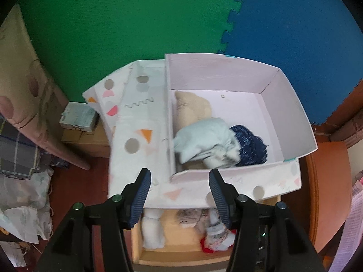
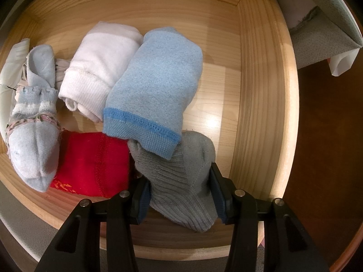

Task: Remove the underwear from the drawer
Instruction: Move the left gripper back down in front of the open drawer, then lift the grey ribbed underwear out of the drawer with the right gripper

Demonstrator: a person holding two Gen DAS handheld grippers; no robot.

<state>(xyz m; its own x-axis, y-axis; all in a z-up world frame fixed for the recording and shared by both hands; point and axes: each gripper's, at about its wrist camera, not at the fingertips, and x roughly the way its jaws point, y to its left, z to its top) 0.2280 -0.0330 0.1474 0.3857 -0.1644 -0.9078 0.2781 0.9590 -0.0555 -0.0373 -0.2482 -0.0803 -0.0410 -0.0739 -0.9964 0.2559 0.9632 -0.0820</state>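
In the right wrist view, my right gripper (image 2: 179,176) points down into a wooden drawer (image 2: 261,90) and is shut on a grey ribbed sock (image 2: 181,181). A light blue sock (image 2: 156,86) lies across the grey one's top. Beside them lie a white sock (image 2: 99,68), a red sock (image 2: 93,163) and pale blue socks (image 2: 34,140). In the left wrist view, my left gripper (image 1: 179,174) hangs open and empty above a pink box (image 1: 295,117). The box holds beige (image 1: 192,108), pale blue (image 1: 204,140) and navy (image 1: 249,145) garments. The drawer (image 1: 181,253) shows below it.
A patterned lid (image 1: 133,122) lies left of the pink box. Green (image 1: 113,22) and blue (image 1: 295,22) foam mats cover the floor behind. Cardboard boxes (image 1: 79,117) and crumpled fabric (image 1: 25,195) sit at the left. A dark wooden surface (image 2: 322,136) lies right of the drawer.
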